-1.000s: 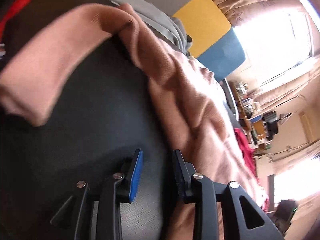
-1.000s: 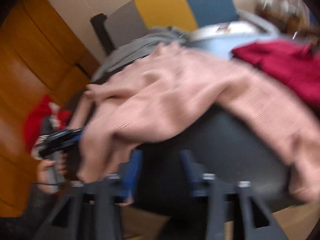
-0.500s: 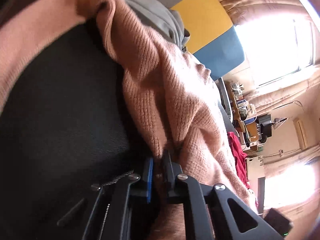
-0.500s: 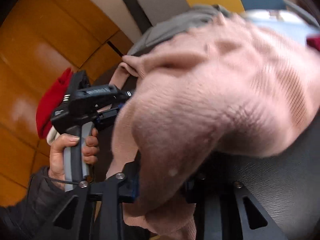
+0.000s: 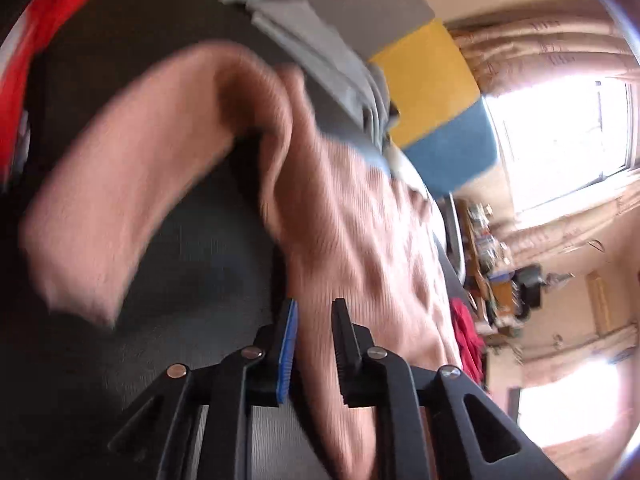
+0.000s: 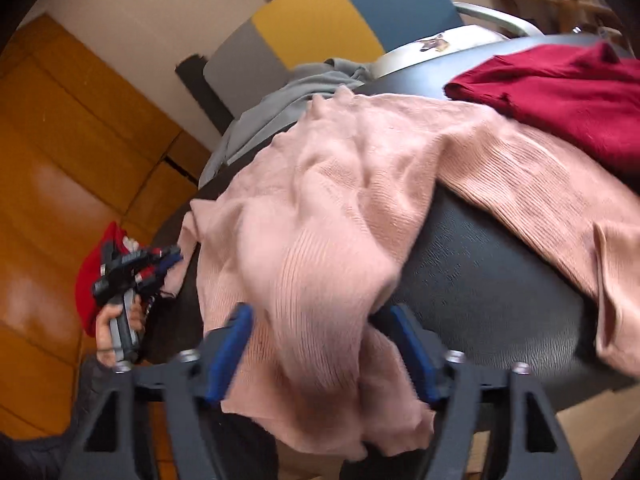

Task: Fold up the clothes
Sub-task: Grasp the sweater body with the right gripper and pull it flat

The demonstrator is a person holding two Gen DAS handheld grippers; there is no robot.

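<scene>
Left wrist view shows the left gripper [image 5: 312, 344] with its jaws a little apart, the hem of the pink sweater [image 5: 352, 240] running between them; whether the pads press the knit cannot be told. A sleeve curls off to its left over the black table [image 5: 192, 264]. In the right wrist view the right gripper [image 6: 320, 356] stands wide, the sweater's lower edge draped loosely between its fingers and hanging off the table edge. Beyond it to the right lies a dark red garment [image 6: 560, 92]; a grey garment [image 6: 280, 108] lies ahead.
</scene>
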